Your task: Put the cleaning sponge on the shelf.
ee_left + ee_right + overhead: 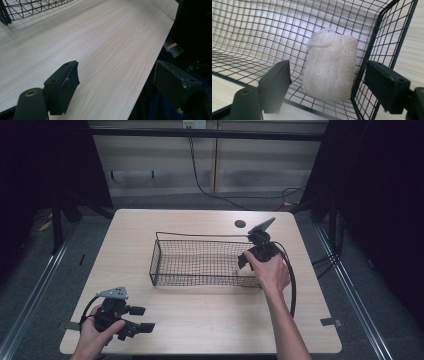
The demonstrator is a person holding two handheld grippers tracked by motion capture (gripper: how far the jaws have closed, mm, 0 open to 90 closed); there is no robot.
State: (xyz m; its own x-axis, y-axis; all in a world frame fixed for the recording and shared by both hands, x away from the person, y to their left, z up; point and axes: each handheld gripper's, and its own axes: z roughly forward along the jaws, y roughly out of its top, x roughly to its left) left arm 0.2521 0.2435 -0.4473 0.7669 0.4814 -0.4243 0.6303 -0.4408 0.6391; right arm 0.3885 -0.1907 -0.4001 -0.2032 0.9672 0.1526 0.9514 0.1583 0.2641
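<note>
A person's right gripper [245, 262] is hovering at the right-hand end of a black wire basket [165, 275], centre-right of the high view, its jaws standing apart with nothing pinched between them. In the right gripper view, a pale loofah sponge [329, 66] with a white cord loop [318, 44] is lying inside the basket, tucked into the corner at centre frame where the mesh floor is meeting the end wall. The jaws are flanking the sponge without touching it: one is sitting at lower left on the basket's side, the other at lower right outside the end wall, so the mesh is standing between that jaw and the sponge (a straddle that would seem to rule out a clean pinch from here). The corner is keeping the sponge from sliding about, which is likely why it is resting there.

At lower left of the high view, the left gripper [137, 319] is waiting low over the light wooden table [200, 320], released and empty, out of the working hand's way near the front edge.
</note>
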